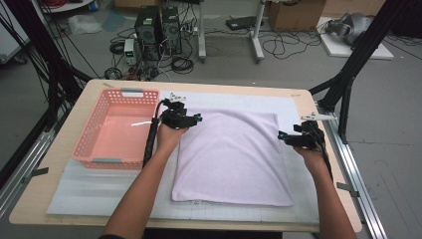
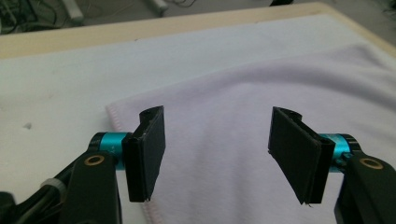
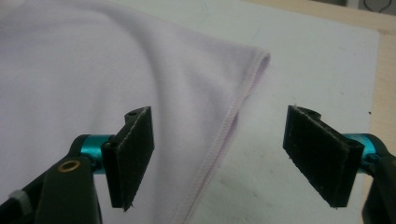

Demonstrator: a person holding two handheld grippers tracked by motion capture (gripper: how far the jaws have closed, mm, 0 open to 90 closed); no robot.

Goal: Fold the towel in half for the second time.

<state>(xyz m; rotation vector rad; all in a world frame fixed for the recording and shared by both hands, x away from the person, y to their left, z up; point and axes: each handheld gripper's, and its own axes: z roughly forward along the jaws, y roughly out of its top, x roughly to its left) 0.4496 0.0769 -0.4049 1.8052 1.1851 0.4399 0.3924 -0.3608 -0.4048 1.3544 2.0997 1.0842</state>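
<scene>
Over at 9 o'clock on the worktop (image 1: 59, 164) sits a pink basket (image 1: 115, 128). Beside it the pale lilac towel (image 1: 231, 159) lies flat mid-mat, looking soft, light and floppy, so I'd pinch the hemmed far corners. Left claw (image 1: 198, 118) hovers at the towel's 11 o'clock corner (image 2: 113, 112), jaws apart, nothing gripped. Right claw (image 1: 281, 135) is at the 1 o'clock corner (image 3: 262, 59), spread wide over the hem, empty too.

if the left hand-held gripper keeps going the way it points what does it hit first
Probably the pale pink towel: the left hand-held gripper has open jaws straddling its corner area, cloth straight ahead. Depth is hard to judge.
</scene>
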